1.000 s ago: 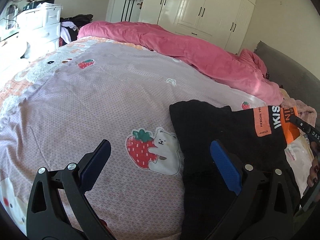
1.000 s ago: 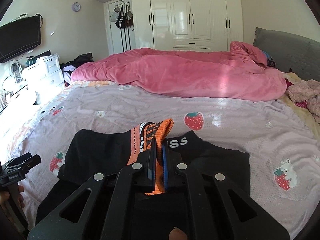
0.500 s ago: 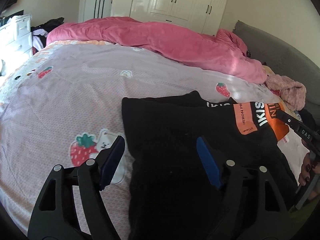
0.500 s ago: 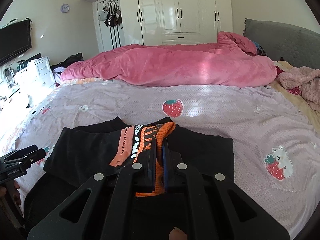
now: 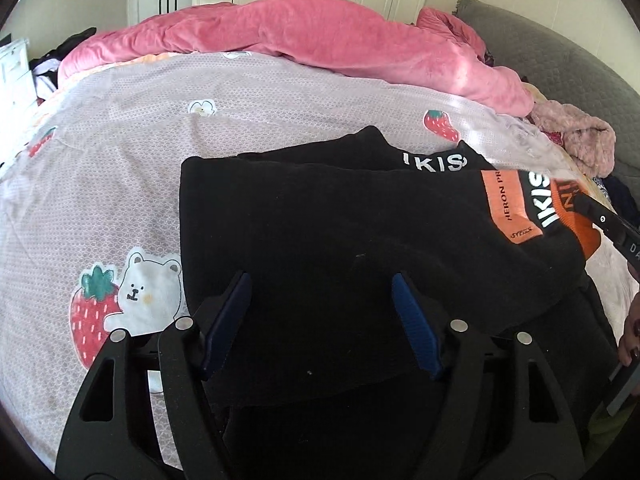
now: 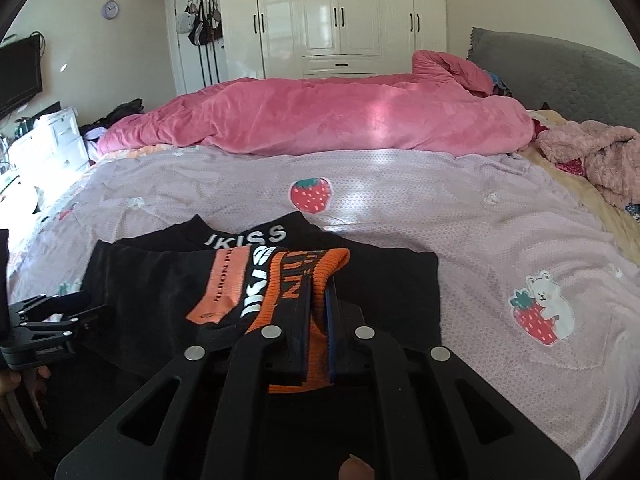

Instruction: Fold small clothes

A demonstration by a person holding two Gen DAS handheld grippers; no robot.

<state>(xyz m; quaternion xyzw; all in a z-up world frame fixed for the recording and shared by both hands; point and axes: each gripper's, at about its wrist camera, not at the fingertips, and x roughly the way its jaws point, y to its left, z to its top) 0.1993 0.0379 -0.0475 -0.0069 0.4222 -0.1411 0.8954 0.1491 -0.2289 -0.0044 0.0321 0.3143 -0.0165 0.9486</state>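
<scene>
The right tongs [image 6: 318,312] hide part of the orange cuff [image 6: 320,276]; its lettering stays unreadable.

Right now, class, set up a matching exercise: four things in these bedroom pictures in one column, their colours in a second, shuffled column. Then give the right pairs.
Things:
1. quilt
2. wardrobe
3. headboard
4. waistband

Colours:
A. grey
B. orange
C. pink
D. white

Pairs: 1-C, 2-D, 3-A, 4-B
</scene>
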